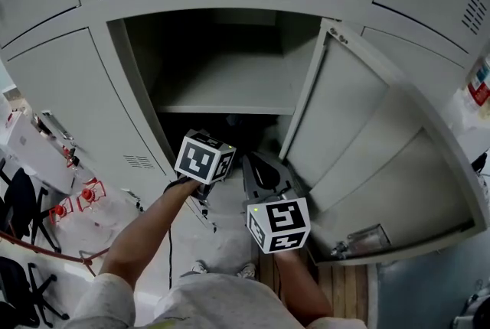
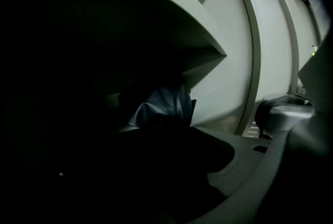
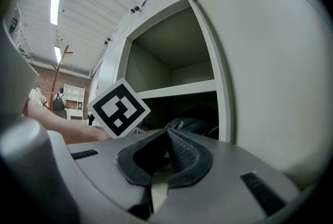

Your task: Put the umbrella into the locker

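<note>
Before the open locker (image 1: 230, 83), both arms (image 1: 149, 224) reach forward; right gripper (image 3: 165, 137) jaws together, left gripper (image 1: 204, 157) jaws unreadable.

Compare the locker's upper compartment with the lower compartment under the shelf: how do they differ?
The upper compartment is lit, and its pale grey walls are plain to see; the lower compartment is dark. The lower compartment holds the folded umbrella, while nothing shows in the upper compartment. Both belong to the same open locker, are parted by the shelf, and stand behind one door.
</note>
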The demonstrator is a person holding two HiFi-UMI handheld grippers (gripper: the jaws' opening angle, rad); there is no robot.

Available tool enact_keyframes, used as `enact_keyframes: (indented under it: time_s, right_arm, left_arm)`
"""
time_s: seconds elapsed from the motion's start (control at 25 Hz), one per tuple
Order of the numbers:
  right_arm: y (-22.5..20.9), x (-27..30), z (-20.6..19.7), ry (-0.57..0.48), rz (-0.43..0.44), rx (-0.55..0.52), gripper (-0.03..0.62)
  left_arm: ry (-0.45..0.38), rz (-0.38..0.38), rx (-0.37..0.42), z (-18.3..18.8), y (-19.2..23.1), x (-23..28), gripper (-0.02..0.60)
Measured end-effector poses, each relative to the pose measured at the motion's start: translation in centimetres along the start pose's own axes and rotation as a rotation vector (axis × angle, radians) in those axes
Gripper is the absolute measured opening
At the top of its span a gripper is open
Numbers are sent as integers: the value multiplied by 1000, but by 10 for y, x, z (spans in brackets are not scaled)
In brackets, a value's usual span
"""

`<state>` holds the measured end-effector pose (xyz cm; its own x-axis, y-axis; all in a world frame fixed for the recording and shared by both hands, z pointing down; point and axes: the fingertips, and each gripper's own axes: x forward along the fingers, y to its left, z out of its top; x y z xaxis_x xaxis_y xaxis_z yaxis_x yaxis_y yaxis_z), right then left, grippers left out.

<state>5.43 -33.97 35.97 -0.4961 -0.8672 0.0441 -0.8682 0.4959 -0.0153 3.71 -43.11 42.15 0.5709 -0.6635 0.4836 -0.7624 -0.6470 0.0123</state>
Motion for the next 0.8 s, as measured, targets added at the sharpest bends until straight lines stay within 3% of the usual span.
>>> enact_keyframes:
  time_s: [0.56,0.8]
  right_arm:
    - [-3,9,-5,19,-81,-5,3]
    - [-3,8,-8,31,-96,-11,3]
  left_arm:
    - [35,-6,162,7,19,22,256]
    - [24,3,287,15,19,30,256]
